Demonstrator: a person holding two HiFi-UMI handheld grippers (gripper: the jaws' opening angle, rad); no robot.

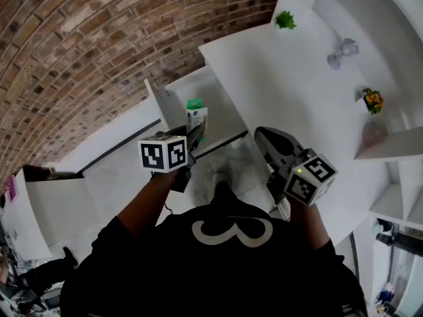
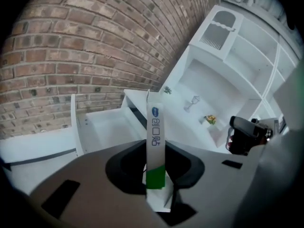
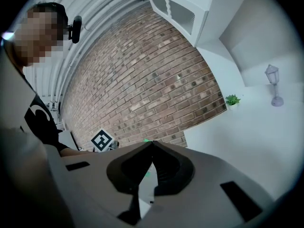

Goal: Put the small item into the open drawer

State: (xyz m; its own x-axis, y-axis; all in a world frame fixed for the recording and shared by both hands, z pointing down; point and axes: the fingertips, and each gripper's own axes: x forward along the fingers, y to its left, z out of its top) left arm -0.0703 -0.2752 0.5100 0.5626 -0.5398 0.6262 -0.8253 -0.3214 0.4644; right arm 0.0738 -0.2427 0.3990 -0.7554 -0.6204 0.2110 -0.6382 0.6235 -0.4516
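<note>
A small white carton with a green band (image 1: 196,119) stands upright between the jaws of my left gripper (image 1: 196,132), which is shut on it. In the left gripper view the carton (image 2: 155,141) rises from the jaws, with blue print on its upper part. The open white drawer (image 1: 228,114) lies just beyond and below the carton; its bare inside (image 2: 107,125) shows left of the carton. My right gripper (image 1: 264,137) hangs to the right of the drawer over the white counter. Its jaws (image 3: 152,146) meet at the tips with nothing between them.
A brick wall (image 1: 99,45) runs behind the drawer unit. On the white counter (image 1: 277,84) stand a small green plant (image 1: 285,20), a pale lamp figurine (image 1: 342,51) and a yellow flower ornament (image 1: 373,100). White shelves (image 1: 390,150) rise at the right.
</note>
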